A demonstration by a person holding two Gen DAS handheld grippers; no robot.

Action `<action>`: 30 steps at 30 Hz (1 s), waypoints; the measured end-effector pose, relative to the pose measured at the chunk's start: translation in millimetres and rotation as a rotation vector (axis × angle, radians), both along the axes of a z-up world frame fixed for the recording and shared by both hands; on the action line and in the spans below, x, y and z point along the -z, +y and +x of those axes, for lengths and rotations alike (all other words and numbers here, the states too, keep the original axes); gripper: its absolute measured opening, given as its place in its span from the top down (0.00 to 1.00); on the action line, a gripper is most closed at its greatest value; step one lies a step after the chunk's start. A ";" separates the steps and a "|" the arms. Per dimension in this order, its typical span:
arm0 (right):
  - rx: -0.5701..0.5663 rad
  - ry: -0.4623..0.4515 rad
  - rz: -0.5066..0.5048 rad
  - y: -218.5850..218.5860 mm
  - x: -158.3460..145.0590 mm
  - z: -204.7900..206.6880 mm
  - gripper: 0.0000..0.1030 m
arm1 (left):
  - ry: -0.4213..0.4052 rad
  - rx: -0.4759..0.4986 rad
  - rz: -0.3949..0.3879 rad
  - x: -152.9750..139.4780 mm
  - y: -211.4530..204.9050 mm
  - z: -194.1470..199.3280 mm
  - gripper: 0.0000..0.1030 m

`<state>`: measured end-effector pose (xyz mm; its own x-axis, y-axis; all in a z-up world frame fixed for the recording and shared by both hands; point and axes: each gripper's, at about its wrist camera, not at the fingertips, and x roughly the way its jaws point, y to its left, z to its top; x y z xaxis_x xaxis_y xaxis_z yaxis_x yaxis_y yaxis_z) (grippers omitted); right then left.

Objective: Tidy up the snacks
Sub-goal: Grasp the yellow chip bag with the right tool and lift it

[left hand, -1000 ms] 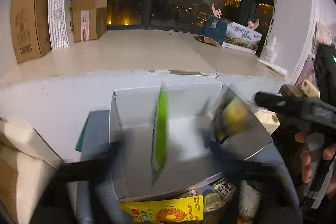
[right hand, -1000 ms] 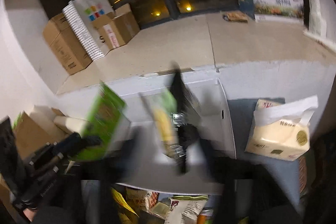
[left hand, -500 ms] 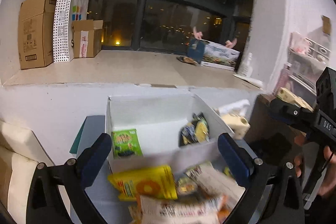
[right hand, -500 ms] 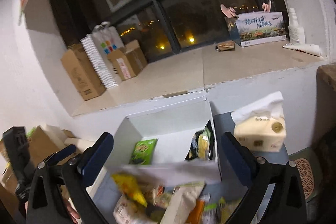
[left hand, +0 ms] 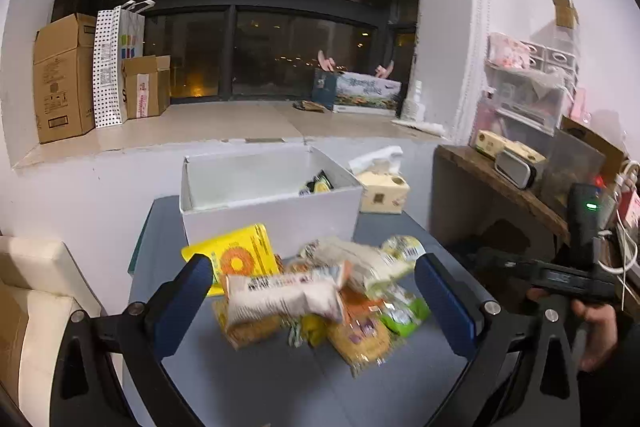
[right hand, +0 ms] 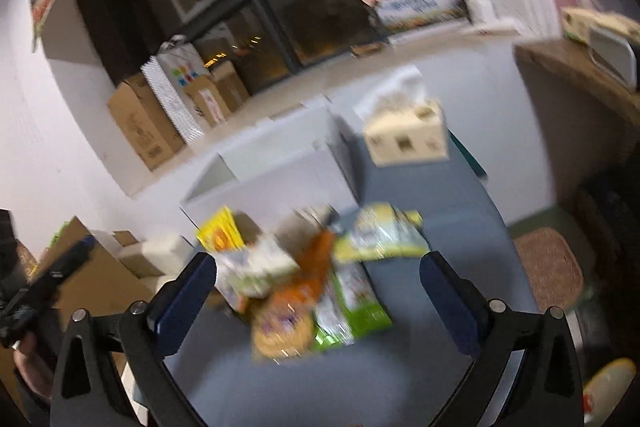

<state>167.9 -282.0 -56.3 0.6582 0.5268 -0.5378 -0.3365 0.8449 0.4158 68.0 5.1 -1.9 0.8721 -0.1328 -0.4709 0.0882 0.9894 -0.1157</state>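
Dark night windows and a pale sill back a grey table [left hand: 256,379] carrying a white box [left hand: 276,215] and a heap of snack packets [left hand: 320,303].

Left gripper [left hand: 312,291] and right gripper [right hand: 318,285] both hang over the heap, fingers spread wide, nothing between them; the yellow packet [left hand: 240,255] leans against the box front, its print too blurred to read; one dark-and-yellow packet [left hand: 318,185] peeks over the box rim, mostly hidden; a tissue pack [left hand: 384,191] sits just right of the box; the right wrist view is smeared, no label legible.
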 end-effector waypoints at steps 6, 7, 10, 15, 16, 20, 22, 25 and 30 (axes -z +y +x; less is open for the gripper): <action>0.027 0.097 -0.018 -6.2 24.7 31.7 0.00 | 0.015 0.008 0.020 4.9 -13.4 -18.3 0.00; 0.026 0.115 -0.017 -5.7 27.9 38.8 0.00 | 0.019 0.015 0.019 6.4 -15.6 -21.3 0.00; 0.012 0.203 -0.015 2.7 40.9 76.0 0.00 | 0.033 0.026 0.016 10.2 -20.4 -24.1 0.00; 0.039 0.300 -0.086 20.2 62.5 129.2 0.00 | 0.048 0.031 0.014 14.2 -22.7 -20.7 0.00; 0.028 0.336 -0.085 24.5 68.8 140.7 0.00 | 0.053 0.031 0.017 14.8 -23.4 -19.2 0.00; 0.020 0.405 -0.139 38.2 85.3 160.4 0.03 | 0.064 0.047 0.012 16.8 -24.9 -13.4 0.00; 0.015 0.434 -0.177 44.5 91.4 160.9 0.30 | 0.072 0.049 0.011 17.9 -26.2 -7.5 0.00; 0.003 0.394 -0.215 48.0 91.7 150.2 0.37 | 0.079 0.068 -0.013 18.5 -28.5 0.4 0.00; -0.001 0.332 -0.164 29.7 82.5 128.1 0.39 | 0.092 0.102 -0.016 18.0 -36.8 28.1 0.00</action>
